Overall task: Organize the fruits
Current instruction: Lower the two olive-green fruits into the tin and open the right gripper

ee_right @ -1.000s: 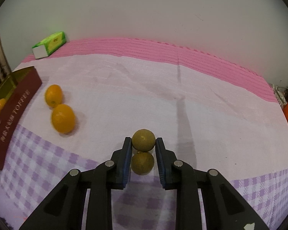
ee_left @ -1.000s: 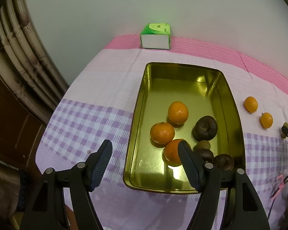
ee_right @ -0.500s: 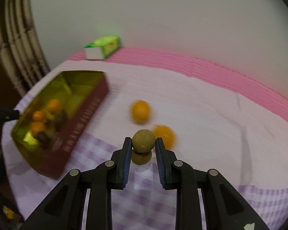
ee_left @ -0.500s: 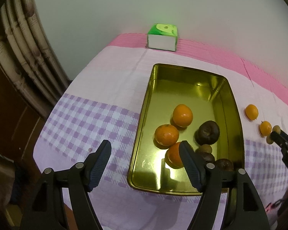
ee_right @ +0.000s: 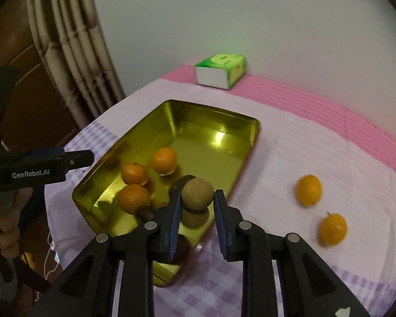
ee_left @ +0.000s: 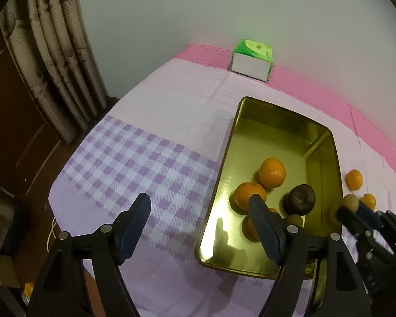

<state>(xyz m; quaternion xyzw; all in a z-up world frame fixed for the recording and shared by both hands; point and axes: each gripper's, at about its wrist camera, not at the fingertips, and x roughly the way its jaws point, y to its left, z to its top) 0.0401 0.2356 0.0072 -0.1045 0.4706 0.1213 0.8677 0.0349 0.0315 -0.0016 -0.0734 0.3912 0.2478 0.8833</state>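
My right gripper (ee_right: 198,194) is shut on a small round brown-green fruit (ee_right: 198,192), and a second one (ee_right: 195,218) hangs right under it. It hovers over the near right side of the gold tray (ee_right: 213,108). In the tray (ee_left: 322,132) lie three oranges (ee_left: 272,171) and a dark brown fruit (ee_left: 301,199). Two more oranges (ee_right: 308,190) rest on the cloth to the tray's right. My left gripper (ee_left: 199,200) has its jaws opening, with nothing between them, over the checked cloth at the tray's near left rim. The right gripper (ee_left: 348,208) shows at the tray's right rim.
A green and white tissue box (ee_left: 252,59) stands at the back by the wall. A curtain (ee_left: 52,60) hangs left of the table, whose left and near edges drop to a dark floor. Pink and lilac cloth (ee_left: 145,158) covers the table.
The right gripper has carried the small fruit leftward from the open cloth, past the two oranges, to above the tray. The left gripper has shifted slightly and its jaws stand a little wider.
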